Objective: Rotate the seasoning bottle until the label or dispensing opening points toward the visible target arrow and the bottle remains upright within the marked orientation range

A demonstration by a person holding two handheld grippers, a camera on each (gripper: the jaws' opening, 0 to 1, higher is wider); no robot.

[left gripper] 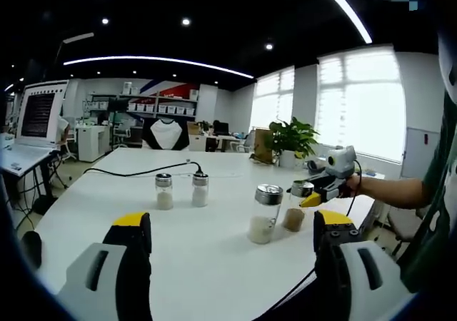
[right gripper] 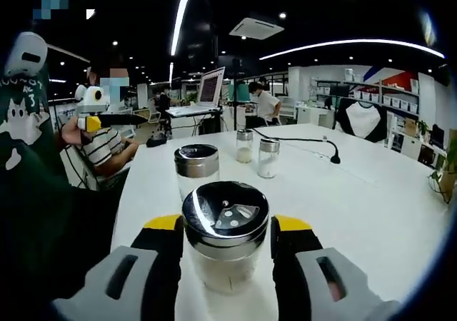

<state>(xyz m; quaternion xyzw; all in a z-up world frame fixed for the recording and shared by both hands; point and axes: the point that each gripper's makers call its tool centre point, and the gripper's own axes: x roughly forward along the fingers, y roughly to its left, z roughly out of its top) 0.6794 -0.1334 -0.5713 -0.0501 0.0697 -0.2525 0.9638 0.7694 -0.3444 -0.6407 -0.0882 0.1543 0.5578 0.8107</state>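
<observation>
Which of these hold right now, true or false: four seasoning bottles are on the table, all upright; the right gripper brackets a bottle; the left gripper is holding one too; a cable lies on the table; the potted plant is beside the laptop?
1. Four seasoning bottles stand upright on the white table. True.
2. The right gripper has its jaws around the nearest seasoning bottle. True; the pictures do not settle whether they press it.
3. The left gripper holds a bottle. False: its jaws stand open on bare table.
4. A black cable lies on the table. True.
5. The potted plant is beside the laptop. False: it stands by the window.
</observation>
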